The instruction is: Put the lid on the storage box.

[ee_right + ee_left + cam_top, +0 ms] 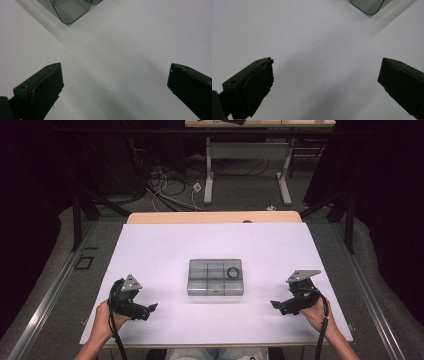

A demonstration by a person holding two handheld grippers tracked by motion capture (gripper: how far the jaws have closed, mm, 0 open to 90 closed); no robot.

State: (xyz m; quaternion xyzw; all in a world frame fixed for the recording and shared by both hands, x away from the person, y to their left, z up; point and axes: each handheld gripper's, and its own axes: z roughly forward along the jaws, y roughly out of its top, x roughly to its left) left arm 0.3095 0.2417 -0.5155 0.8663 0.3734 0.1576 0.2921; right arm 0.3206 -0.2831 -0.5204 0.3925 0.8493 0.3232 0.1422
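- My left gripper [152,308] sits low over the white table sheet [160,250], near the front left corner, its jaws pointing toward the middle.
- In the left gripper view, my jaws stand wide apart with nothing between them, only bare white sheet; a corner of the smoky clear box [367,5] shows far up at the top edge.
- My right gripper [275,305] mirrors it at the front right, jaws pointing inward too.
- In the right gripper view, those jaws are also spread wide and hold nothing; the box's rounded corner [71,10] lies ahead at the upper left.
- The compartment box [215,277] lies flat at the centre of the sheet, between my two grippers and well apart from both.
- A dark ring [232,272] lies in the box's upper right compartment.
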